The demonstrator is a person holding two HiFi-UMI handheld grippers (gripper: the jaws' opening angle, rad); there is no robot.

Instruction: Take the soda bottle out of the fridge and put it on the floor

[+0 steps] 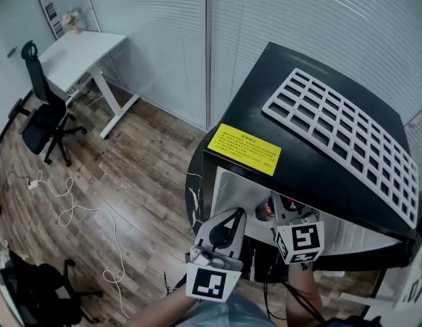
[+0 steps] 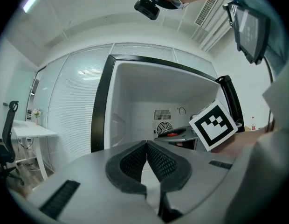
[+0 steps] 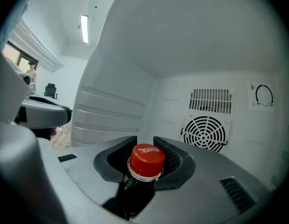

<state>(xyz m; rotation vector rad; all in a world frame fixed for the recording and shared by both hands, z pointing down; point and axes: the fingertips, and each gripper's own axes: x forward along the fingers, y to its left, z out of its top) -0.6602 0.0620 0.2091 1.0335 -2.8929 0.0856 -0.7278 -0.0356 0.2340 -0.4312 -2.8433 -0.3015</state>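
Deep inside the white cavity of the fridge, upright and red cap uppermost: soda bottle, dark neck caught between the jaws of the right gripper. Clamped there just under the cap, mesh pads pressing in from both sides, tips aimed at the round fan grille on the far wall. Seen from the head view as a spot of red just past the right gripper's marker cube, near the front of the open compartment. To the left and slightly nearer, just outside the opening: left gripper, clenched with its pads meeting and nothing between them, facing the same white interior. On the black top of the fridge, a yellow label at the near left corner and a white grid rack lying flat toward the right. Farther left across the wooden floor, a loose white cable, then a black office chair beside a white desk in the far left corner.
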